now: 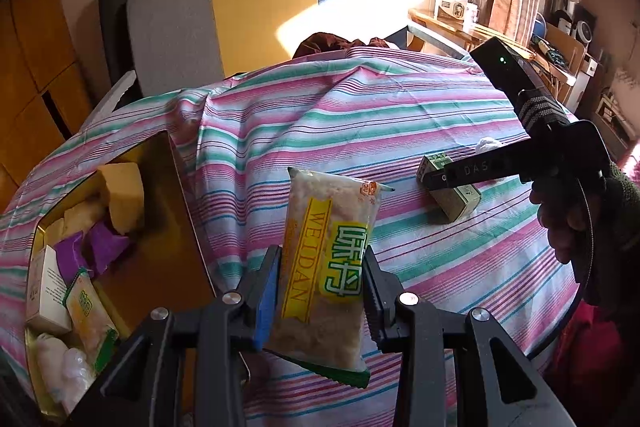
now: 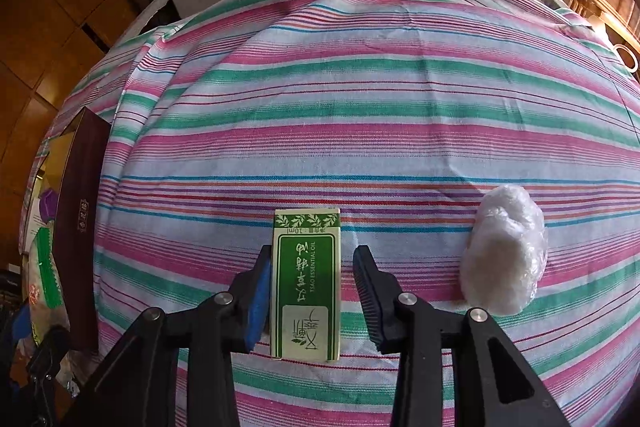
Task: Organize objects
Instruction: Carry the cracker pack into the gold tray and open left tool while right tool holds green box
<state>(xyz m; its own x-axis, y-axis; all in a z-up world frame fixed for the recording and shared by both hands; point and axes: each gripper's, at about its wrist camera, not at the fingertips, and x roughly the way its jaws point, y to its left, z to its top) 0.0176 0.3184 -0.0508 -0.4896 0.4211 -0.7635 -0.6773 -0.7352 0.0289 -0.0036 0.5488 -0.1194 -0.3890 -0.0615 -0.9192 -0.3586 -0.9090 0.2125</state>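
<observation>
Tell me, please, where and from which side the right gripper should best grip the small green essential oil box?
Grip the green box across its two long narrow sides, coming steeply from above. It lies flat on the striped cloth, lengthwise between the right gripper fingers, which already straddle it, the right one standing clear.

The left gripper (image 1: 322, 287) is clamped on a packet (image 1: 326, 275), raised and angled down. The right gripper (image 2: 310, 291), in a gloved hand (image 1: 592, 223), points steeply down, its jaws parted astride a box (image 2: 306, 287).
</observation>
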